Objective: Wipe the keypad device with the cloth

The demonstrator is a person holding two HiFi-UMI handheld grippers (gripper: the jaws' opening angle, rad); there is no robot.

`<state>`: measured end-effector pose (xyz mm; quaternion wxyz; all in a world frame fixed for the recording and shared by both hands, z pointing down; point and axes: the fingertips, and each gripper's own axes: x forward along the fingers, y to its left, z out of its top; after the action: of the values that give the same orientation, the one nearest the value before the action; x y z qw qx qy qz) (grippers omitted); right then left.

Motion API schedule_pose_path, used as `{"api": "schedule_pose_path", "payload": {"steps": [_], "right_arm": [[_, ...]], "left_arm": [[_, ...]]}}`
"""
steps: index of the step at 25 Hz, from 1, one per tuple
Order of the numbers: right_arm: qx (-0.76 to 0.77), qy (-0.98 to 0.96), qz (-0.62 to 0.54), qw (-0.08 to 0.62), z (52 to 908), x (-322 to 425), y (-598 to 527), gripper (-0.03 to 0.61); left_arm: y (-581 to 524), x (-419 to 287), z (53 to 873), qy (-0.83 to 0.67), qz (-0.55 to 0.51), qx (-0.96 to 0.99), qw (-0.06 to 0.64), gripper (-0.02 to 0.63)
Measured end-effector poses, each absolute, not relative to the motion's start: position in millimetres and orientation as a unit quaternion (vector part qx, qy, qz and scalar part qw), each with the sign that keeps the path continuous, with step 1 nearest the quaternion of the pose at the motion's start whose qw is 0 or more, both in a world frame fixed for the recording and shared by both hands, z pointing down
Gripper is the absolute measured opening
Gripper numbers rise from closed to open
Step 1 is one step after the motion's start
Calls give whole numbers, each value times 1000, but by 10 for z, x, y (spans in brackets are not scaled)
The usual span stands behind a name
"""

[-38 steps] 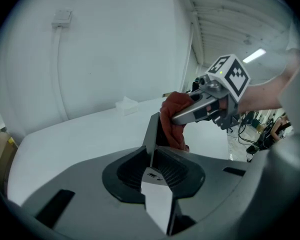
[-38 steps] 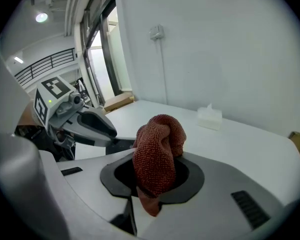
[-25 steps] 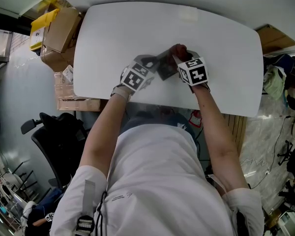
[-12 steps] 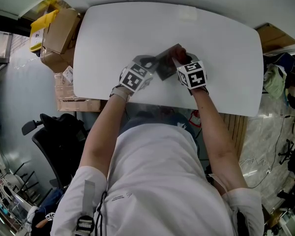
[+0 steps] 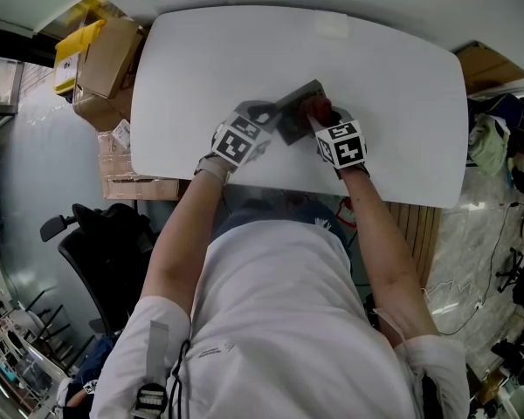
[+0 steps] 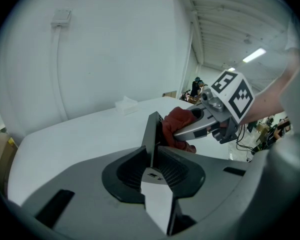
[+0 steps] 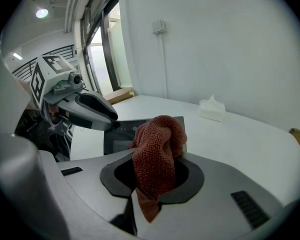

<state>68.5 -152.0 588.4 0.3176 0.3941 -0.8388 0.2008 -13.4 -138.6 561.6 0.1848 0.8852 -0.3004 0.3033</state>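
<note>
The keypad device (image 5: 295,110) is a flat dark grey slab, held tilted above the white table (image 5: 210,51). My left gripper (image 5: 264,120) is shut on its near edge; in the left gripper view the keypad device (image 6: 151,134) stands edge-on between the jaws. My right gripper (image 5: 319,116) is shut on a red-brown cloth (image 5: 318,106), pressed against the device's right side. In the right gripper view the cloth (image 7: 157,149) hangs bunched from the jaws in front of the device's face (image 7: 121,136). The cloth (image 6: 177,129) also shows behind the device.
A small white box (image 5: 334,25) lies at the table's far edge; it is the white box (image 7: 212,109) in the right gripper view. Cardboard boxes (image 5: 105,59) are stacked left of the table. A black chair (image 5: 105,251) stands at lower left.
My right gripper with the cloth has slid toward me along the device, from its far end to its right side. The left gripper holds the device still.
</note>
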Motion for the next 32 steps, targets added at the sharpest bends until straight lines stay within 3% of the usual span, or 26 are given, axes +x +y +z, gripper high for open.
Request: {"api": "schedule_pose_path", "payload": {"steps": [32], "right_arm": [[385,-806,273,357,6503,979,-1016,91]], "left_arm": [[-1304,-151,5617,-304,315,880,185,61]]}}
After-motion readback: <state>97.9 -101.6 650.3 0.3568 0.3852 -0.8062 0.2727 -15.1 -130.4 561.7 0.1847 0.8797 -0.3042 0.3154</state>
